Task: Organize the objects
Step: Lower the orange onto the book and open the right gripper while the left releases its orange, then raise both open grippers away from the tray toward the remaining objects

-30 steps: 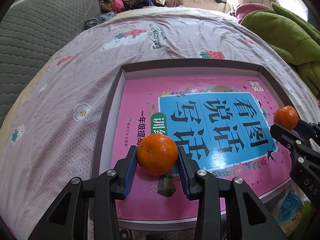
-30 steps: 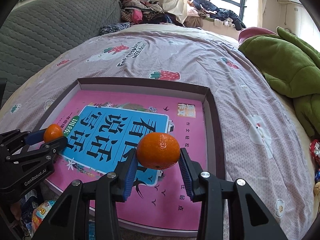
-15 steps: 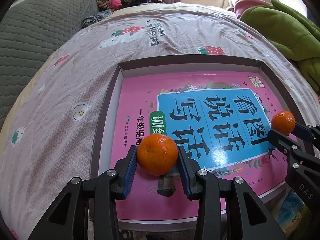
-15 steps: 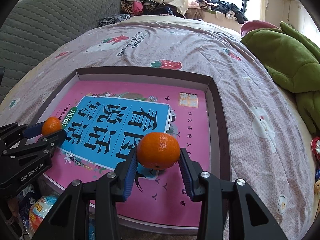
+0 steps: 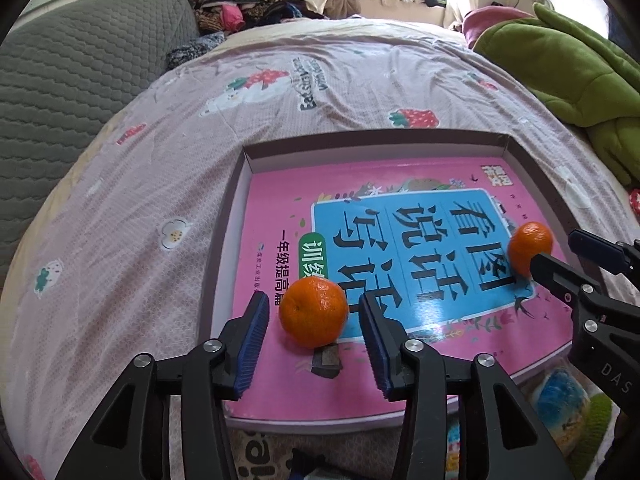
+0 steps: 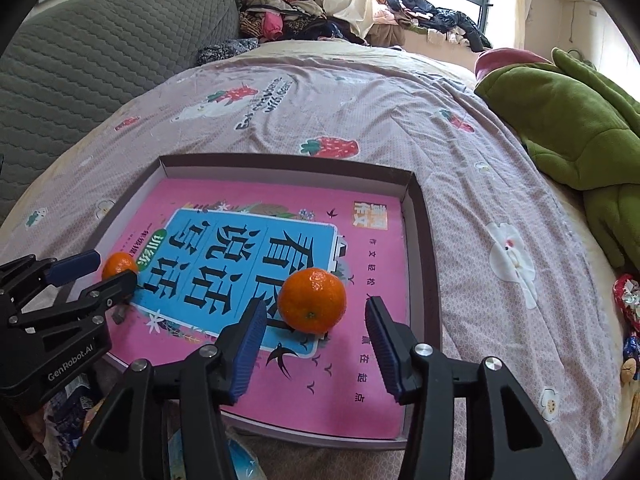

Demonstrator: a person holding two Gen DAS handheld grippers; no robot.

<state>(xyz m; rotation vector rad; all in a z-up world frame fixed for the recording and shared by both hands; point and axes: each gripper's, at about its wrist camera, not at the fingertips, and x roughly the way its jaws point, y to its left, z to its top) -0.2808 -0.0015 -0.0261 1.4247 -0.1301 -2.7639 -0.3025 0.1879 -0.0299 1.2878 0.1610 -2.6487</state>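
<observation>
A shallow box lid (image 5: 240,184) (image 6: 420,216) lies on the bed with a pink book (image 5: 280,380) (image 6: 360,400) inside it. One tangerine (image 5: 313,310) (image 6: 118,265) rests on the book between the open jaws of my left gripper (image 5: 312,322) (image 6: 102,270), not touching the pads. A second tangerine (image 6: 312,300) (image 5: 530,244) rests on the book between the open jaws of my right gripper (image 6: 314,338) (image 5: 560,254), with gaps on both sides.
The box sits on a mauve bedspread (image 5: 160,168) near the bed's front edge. A green blanket (image 6: 580,128) lies at the right, a grey headboard (image 5: 72,80) at the left. Snack packets (image 5: 560,400) lie below the front edge.
Both grippers have opened and let go of their tangerines, which now rest on the pink book. Both grippers have pulled back slightly.
</observation>
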